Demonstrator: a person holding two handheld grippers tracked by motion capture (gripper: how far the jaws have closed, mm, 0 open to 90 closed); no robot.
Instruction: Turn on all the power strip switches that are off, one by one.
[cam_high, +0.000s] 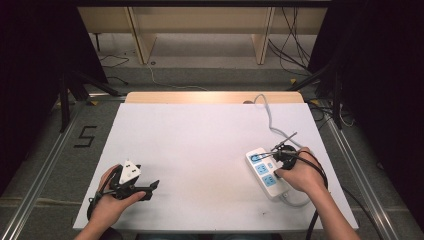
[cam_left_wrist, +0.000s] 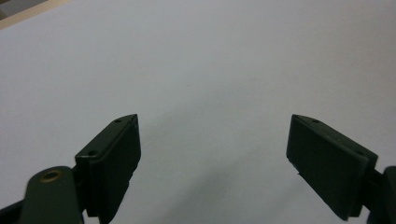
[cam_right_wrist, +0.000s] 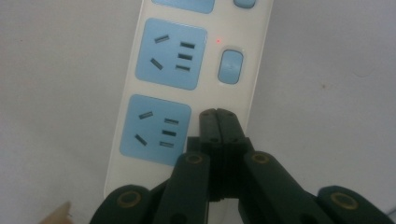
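A white power strip (cam_high: 266, 173) with three blue sockets lies at the right of the white table (cam_high: 200, 140). My right gripper (cam_high: 276, 159) hangs over it, held in the person's right hand. In the right gripper view the right gripper (cam_right_wrist: 217, 116) is shut with nothing between its jaws. Its tips sit on or just above the power strip (cam_right_wrist: 261, 56), to the right of the lowest socket (cam_right_wrist: 156, 130). Whether they touch it I cannot tell. A small red light (cam_right_wrist: 218, 41) glows beside a blue switch (cam_right_wrist: 230, 66). My left gripper (cam_high: 150, 190) rests near the front left, open over the bare table (cam_left_wrist: 210, 56).
A white cable (cam_high: 270, 120) runs from the table's far edge toward the right hand. A loop of it lies by the strip's near end (cam_high: 296, 202). Dark cables trail from both grippers off the front edge. Wooden furniture legs and floor cables lie beyond the table.
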